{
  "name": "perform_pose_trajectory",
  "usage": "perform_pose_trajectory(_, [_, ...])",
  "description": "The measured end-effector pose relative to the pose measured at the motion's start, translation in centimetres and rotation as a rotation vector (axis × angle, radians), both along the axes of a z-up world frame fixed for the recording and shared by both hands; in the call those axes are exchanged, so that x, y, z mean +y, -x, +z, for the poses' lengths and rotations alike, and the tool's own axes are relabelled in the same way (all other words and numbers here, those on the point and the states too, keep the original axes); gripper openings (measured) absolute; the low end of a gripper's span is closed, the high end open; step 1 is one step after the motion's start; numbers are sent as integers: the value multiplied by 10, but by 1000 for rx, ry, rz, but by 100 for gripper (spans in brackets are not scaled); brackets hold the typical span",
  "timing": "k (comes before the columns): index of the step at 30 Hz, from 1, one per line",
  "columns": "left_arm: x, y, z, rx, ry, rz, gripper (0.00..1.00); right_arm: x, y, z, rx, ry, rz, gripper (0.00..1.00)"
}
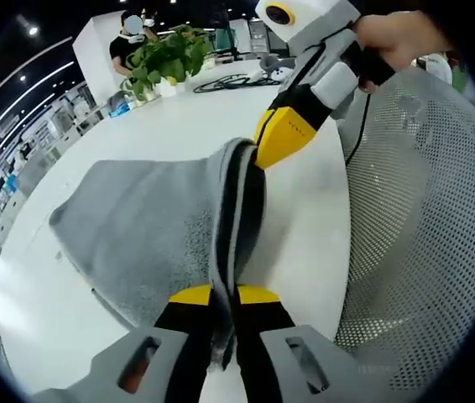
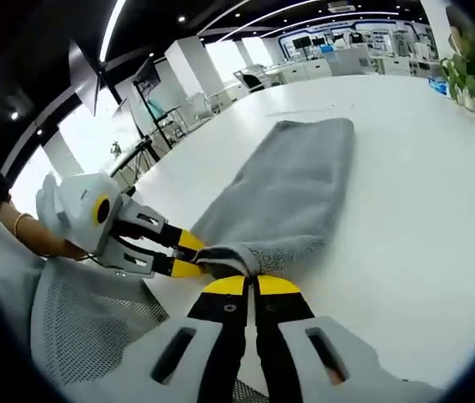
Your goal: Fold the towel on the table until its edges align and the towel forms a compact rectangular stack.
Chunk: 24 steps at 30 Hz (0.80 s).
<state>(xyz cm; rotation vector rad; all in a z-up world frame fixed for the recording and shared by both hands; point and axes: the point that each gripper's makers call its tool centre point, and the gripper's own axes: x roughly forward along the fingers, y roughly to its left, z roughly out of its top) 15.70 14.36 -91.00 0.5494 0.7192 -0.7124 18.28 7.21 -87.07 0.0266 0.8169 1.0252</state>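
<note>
A grey towel (image 1: 145,227) lies on the white table (image 1: 70,327), its near edge lifted and pulled into a taut fold. My left gripper (image 1: 225,290) is shut on that fold at the bottom of the left gripper view. My right gripper (image 1: 258,159) comes in from the upper right, held by a hand (image 1: 397,38), and is shut on the same edge farther along. In the right gripper view the towel (image 2: 296,193) stretches away across the table (image 2: 422,210). There my right gripper (image 2: 251,279) pinches its near corner, and my left gripper (image 2: 200,256) grips the edge just to the left.
A white mesh chair (image 1: 422,210) stands close against the table edge, beside both grippers (image 2: 78,319). A potted plant (image 1: 166,59) and black cables (image 1: 229,81) sit at the table's far side. A person (image 1: 133,38) stands beyond the plant.
</note>
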Motion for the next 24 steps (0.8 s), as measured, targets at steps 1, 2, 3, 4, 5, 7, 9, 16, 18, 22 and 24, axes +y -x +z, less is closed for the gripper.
perform_pose_trajectory(1, [1,-1,1,0,7,6,8,0,-1,1,-1,-4,-3,0])
perform_pose_trajectory(2, [1,-1,3,0,12,10,8,1,-1,2,-1,-7,-5,0])
perform_pose_trajectory(3, [2,-3,6,-5,25,21,8,1,-2,3,0,-13,-11,0])
perform_pose_trajectory(4, [3,-3,8,-5,32,27,8,1,-2,4,0,-14,-13,0])
perform_pose_trajectory(5, [3,-4,9,-7,37,31,8,2,-4,5,1,-22,-19,0])
perform_pose_trajectory(7, [5,-5,13,-10,44,37,8,2,-5,8,-1,-31,-22,0])
perform_pose_trajectory(9, [6,-7,18,-19,53,44,7,2,-6,9,-14,-26,-19,0])
perform_pose_trajectory(16, [10,-19,36,-17,115,132,7,-1,-8,8,-36,-3,-11,0])
perform_pose_trajectory(18, [10,-22,40,-12,132,142,7,-2,-7,7,-56,12,2,0])
perform_pose_trajectory(22, [10,-25,46,2,145,155,7,-3,-3,4,-47,29,21,2])
perform_pose_trajectory(24, [9,-27,50,10,165,169,7,-4,-2,2,-67,47,27,3])
